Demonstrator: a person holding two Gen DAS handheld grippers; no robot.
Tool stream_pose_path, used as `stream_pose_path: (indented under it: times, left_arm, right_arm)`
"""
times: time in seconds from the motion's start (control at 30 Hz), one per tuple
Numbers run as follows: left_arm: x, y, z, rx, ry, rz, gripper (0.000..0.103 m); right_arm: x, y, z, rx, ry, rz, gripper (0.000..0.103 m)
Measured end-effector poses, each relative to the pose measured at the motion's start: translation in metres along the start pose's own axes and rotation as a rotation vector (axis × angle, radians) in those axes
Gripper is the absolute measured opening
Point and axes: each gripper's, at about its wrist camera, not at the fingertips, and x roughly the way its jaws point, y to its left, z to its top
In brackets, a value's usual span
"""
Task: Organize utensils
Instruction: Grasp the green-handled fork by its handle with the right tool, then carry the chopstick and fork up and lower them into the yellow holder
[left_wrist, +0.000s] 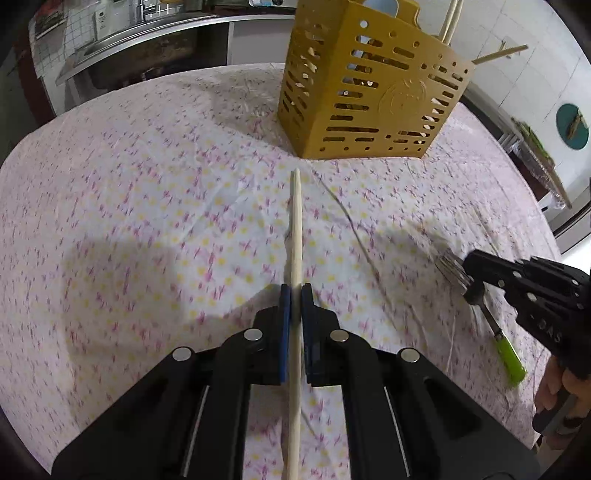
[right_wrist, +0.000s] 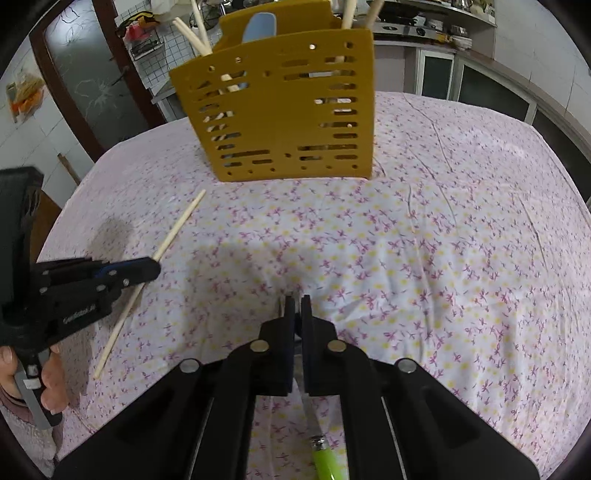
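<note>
Both grippers are loaded, and the step in hand appears to be carrying utensils to the yellow slotted utensil holder (left_wrist: 369, 85), which stands on the bench (left_wrist: 129, 192) under a floral tablecloth. The left gripper (left_wrist: 295, 291) has its fingers clenched on a single wooden chopstick (left_wrist: 296, 221); the stick runs straight forward between the blue pads (left_wrist: 284, 310), its tip pointing at the near corner of the holder but well short of it. The right gripper (right_wrist: 295, 304) grasps a fork (left_wrist: 452, 271) near the neck, tines ahead of the fingertips, its green handle (right_wrist: 325, 458) trailing back beneath the tool. The fork sits to the right of the chopstick and farther from the holder. The holder already contains several chopsticks (right_wrist: 199, 29) and a pale blue utensil (right_wrist: 258, 26), all standing above its rim. Judged from this layout, the next move calls for lifting each utensil above the holder rim, tilting it towards vertical, and lowering it into an open compartment before release. Which compartment suits each item cannot be told from these views.
</note>
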Motion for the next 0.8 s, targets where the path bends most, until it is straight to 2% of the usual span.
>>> stream_pose_path:
  times: [0.3, 0.5, 0.6, 0.7, 0.8]
  left_arm:
    - [0.022, -0.007, 0.039, 0.012, 0.059, 0.000, 0.005]
    - [0.023, -0.010, 0.043, 0.025, 0.067, -0.002, 0.004]
    - [0.020, -0.011, 0.040, 0.023, 0.065, -0.008, 0.004]
    - [0.014, -0.008, 0.036, 0.027, 0.060, -0.010, 0.004]
    - [0.010, -0.010, 0.035, 0.030, 0.050, -0.012, 0.004]
  right_arm:
    - [0.008, -0.004, 0.011, -0.001, 0.072, 0.063, 0.003]
    - [0.014, -0.009, 0.014, -0.015, 0.133, 0.088, 0.006]
    - [0.019, -0.005, 0.017, -0.019, 0.183, 0.132, 0.007]
    - [0.025, 0.005, 0.015, -0.069, 0.205, 0.102, 0.007]
    - [0.027, 0.009, 0.015, -0.085, 0.174, 0.068, 0.005]
